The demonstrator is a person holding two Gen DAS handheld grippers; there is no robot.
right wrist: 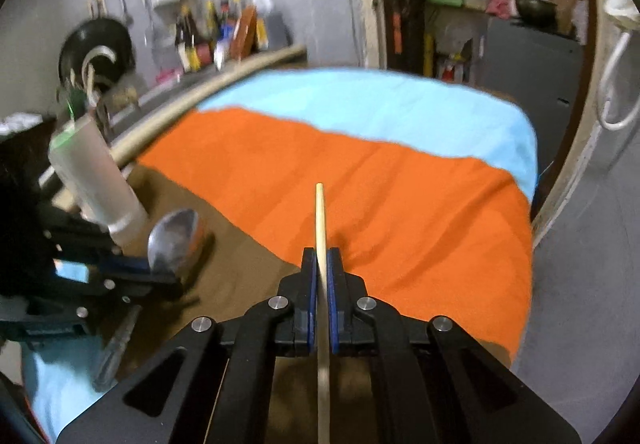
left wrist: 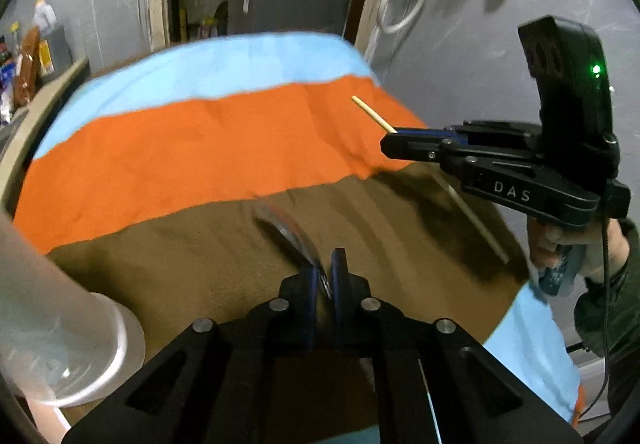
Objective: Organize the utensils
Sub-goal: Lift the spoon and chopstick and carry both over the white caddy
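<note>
Your left gripper is clamped on the spoon, your right gripper on the chopstick. The white cup stands just beside the left gripper; the chopstick's length runs forward between your right fingers.

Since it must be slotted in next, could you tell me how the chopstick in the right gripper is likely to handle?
The chopstick looks stiff and light. Pinched mid-length by the right gripper, it could pivot. Round and thin, it would probably roll if dropped.
</note>
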